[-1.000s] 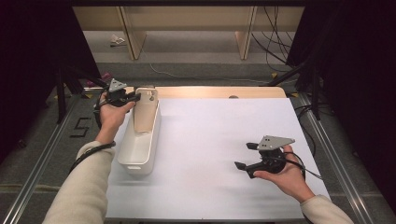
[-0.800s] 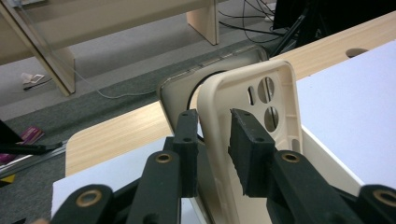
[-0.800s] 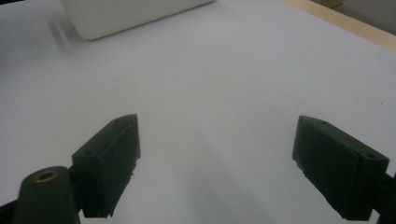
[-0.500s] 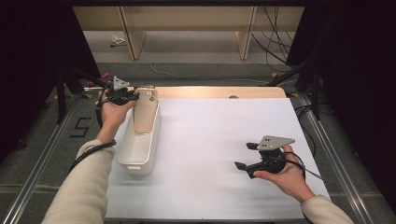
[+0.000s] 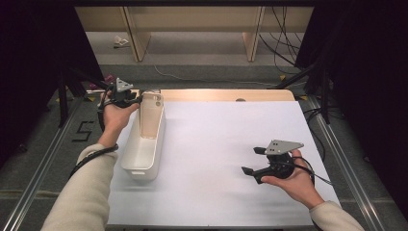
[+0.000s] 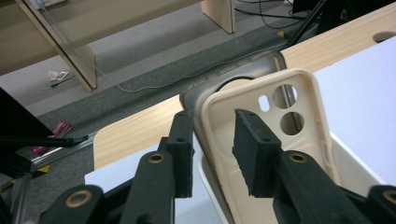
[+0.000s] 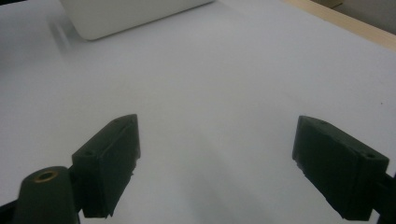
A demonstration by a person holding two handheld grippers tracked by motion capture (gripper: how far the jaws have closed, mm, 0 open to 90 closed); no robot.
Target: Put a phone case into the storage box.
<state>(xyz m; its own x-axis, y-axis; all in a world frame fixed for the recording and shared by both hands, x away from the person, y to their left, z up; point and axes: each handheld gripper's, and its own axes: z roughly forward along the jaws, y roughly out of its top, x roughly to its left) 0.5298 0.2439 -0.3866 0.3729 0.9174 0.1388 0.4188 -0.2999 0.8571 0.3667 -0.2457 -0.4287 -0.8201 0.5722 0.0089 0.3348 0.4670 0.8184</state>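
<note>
Even overhead light falls on the white surface [image 5: 216,144], which shows bright but without glare. The sides of the high view sink into black. Soft, faint shadows lie under the bin [image 5: 144,144] and the right gripper [image 5: 253,160]. In both gripper views the near fingers [image 7: 109,158] are blurred, and the far floor [image 6: 140,51] is slightly soft.

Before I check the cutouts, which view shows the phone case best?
The left gripper view: the phone case is close, its inner side and three camera cutouts plain, standing in the bin between the left gripper's jaws. The high view shows the case small and upright at the bin's far end. The right gripper view gives just a bin corner.
</note>
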